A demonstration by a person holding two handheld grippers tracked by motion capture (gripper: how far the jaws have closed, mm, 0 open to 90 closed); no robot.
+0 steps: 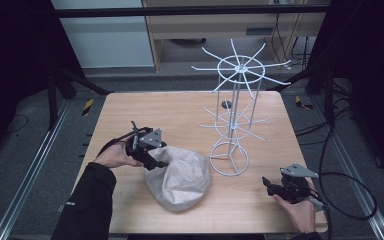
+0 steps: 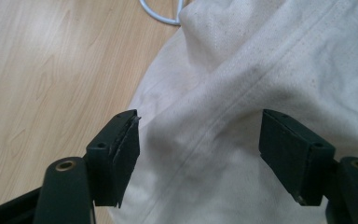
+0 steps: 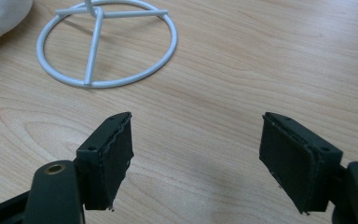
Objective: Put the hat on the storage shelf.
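Right gripper near table's front right corner, jaws wide, empty. Left gripper wide open over bag, front centre, gripping nothing yet. Rack stands behind. Tip: probably bite seam fold, pinch deep.

There is no text, label, brand, number or sign that can be read on anything in these pictures.

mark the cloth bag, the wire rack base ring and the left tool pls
cloth bag (image 1: 179, 181): high view, middle of the crumpled fabric.
wire rack base ring (image 3: 103, 84): right gripper view, near edge of the white ring.
left tool (image 2: 199, 151): left gripper view, midway between its open jaw tips, over the bag.
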